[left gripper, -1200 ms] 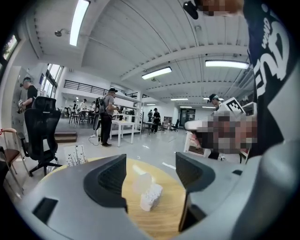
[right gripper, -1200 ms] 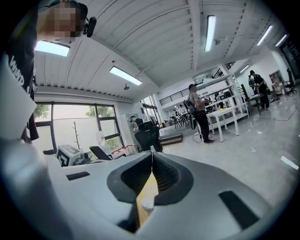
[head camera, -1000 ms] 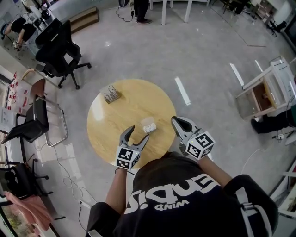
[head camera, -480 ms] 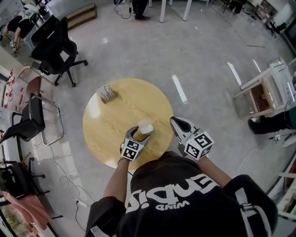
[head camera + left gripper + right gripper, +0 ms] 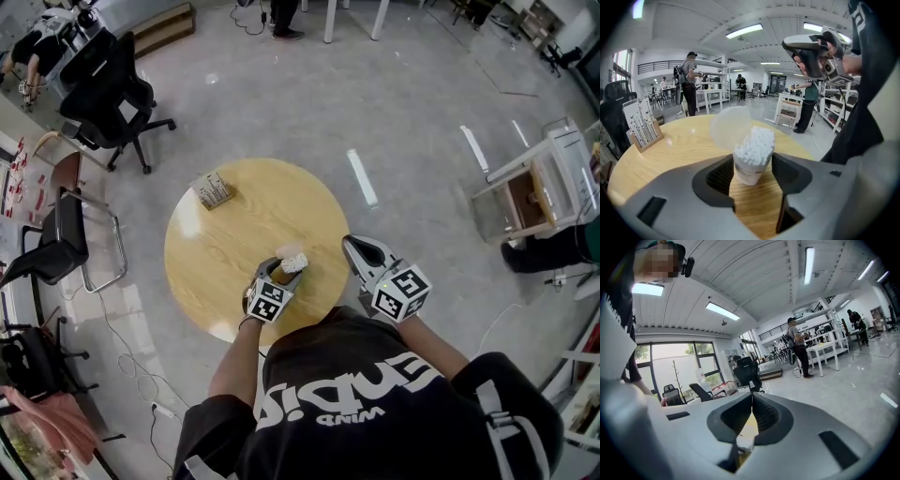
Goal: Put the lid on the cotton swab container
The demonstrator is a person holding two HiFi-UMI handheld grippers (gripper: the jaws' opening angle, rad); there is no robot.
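The cotton swab container (image 5: pixel 752 161) stands upright on the round wooden table (image 5: pixel 234 234), packed with white swabs. Its translucent lid (image 5: pixel 727 129) is up, tilted back behind the swabs. My left gripper (image 5: pixel 752 174) has just been closing, and its pads now touch the container's sides. In the head view the container (image 5: pixel 294 258) sits at the tips of the left gripper (image 5: pixel 284 268), near the table's front edge. My right gripper (image 5: pixel 352 247) hovers to the right of it, off the table's rim, shut with nothing seen between its tips (image 5: pixel 751 397).
A small card holder (image 5: pixel 213 190) stands at the table's far left, also visible as the card holder (image 5: pixel 644 124) in the left gripper view. A black office chair (image 5: pixel 103 89) and a metal-framed chair (image 5: pixel 70 244) stand on the floor to the left. People are further back in the room.
My left gripper came down and forward from the table's edge until the container sat between its jaws, and the jaws narrowed around it. The right gripper stayed put.
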